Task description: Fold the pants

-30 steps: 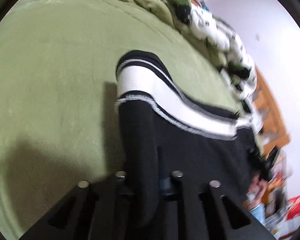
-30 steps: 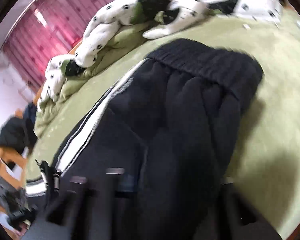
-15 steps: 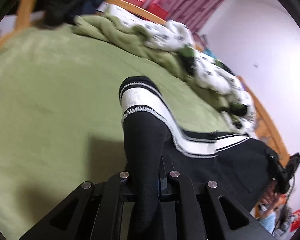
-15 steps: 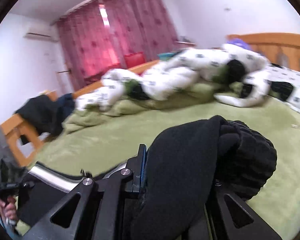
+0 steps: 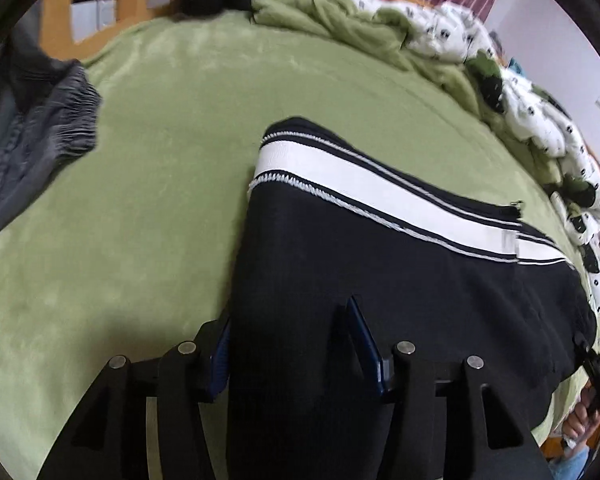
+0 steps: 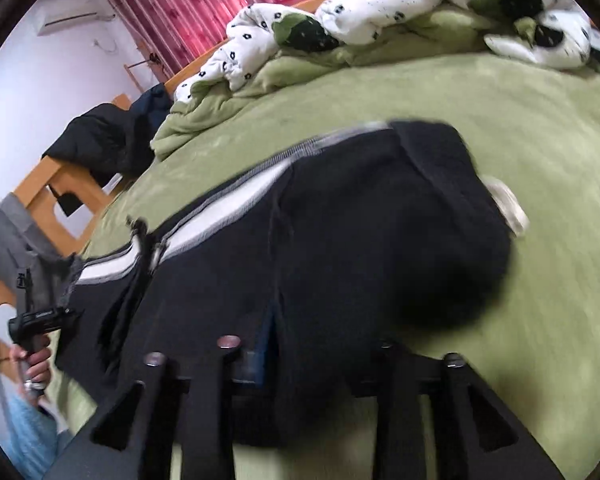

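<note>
My left gripper (image 5: 292, 344) has its jaws opening, spread to either side of a thick fold of the black pants (image 5: 400, 280); the cloth sits between the blue pads, brushing the left one but no longer squeezed. The pants lie on the green bedspread (image 5: 140, 200), stretching away to my right, with a broad white side stripe (image 5: 380, 196) edged in thin black and white lines running along their far edge. My right gripper (image 6: 324, 340) is opening too, and black fabric fills the gap between its fingers, with a blue pad showing just left of it (this view is smeared, so I cannot tell whether the pads still touch the cloth). From that side the pants (image 6: 340, 248) bunch into a dark rounded mound near the ribbed waistband (image 6: 440, 160), with the stripe running off to the left. At the far left of that view I can see my other hand (image 6: 34, 364) wrapped around its gripper handle. A crumpled white quilt with dark spots (image 6: 380, 4) is heaped along the far side of the bed, over a green blanket. A grey garment (image 5: 32, 132) lies on the bedspread well apart from the pants, near the wooden bed frame (image 5: 56, 24).
</note>
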`<action>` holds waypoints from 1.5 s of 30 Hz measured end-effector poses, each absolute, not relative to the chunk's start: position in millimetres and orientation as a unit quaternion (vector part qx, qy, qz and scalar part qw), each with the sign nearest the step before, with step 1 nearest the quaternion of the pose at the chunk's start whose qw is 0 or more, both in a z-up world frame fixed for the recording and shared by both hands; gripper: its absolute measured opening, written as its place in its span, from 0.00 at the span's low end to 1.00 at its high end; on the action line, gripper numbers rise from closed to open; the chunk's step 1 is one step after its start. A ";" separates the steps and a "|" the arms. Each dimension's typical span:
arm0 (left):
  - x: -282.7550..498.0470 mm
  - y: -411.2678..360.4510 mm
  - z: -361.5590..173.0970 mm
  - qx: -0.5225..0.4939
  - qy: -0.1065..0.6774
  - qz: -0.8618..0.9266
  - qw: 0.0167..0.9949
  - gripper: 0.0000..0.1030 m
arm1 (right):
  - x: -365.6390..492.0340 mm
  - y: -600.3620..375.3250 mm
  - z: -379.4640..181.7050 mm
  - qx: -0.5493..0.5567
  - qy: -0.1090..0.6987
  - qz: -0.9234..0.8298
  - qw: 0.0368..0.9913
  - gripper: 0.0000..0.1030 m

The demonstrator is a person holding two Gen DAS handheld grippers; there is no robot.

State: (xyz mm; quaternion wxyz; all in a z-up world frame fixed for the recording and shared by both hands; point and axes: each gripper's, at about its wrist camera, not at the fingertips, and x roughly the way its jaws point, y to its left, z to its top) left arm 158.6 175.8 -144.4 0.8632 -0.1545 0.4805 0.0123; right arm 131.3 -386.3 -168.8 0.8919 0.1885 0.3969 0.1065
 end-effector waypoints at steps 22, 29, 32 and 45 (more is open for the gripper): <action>90.6 141.9 -120.1 -0.163 0.461 0.026 0.872 0.59 | 166.3 -420.3 -144.1 0.039 0.287 0.086 0.953 0.36; 93.8 121.3 -120.6 -0.153 0.459 -0.001 0.875 0.59 | 184.4 -439.5 -166.3 -0.084 0.386 0.053 0.917 0.59; 87.9 117.4 -121.1 -0.144 0.453 -0.012 0.880 0.59 | 163.3 -468.9 -173.6 -0.008 0.419 0.041 0.907 0.61; 54.8 131.5 -132.2 -0.197 0.442 -0.074 0.872 0.59 | 174.0 -465.8 -182.5 0.328 0.401 0.019 0.855 0.80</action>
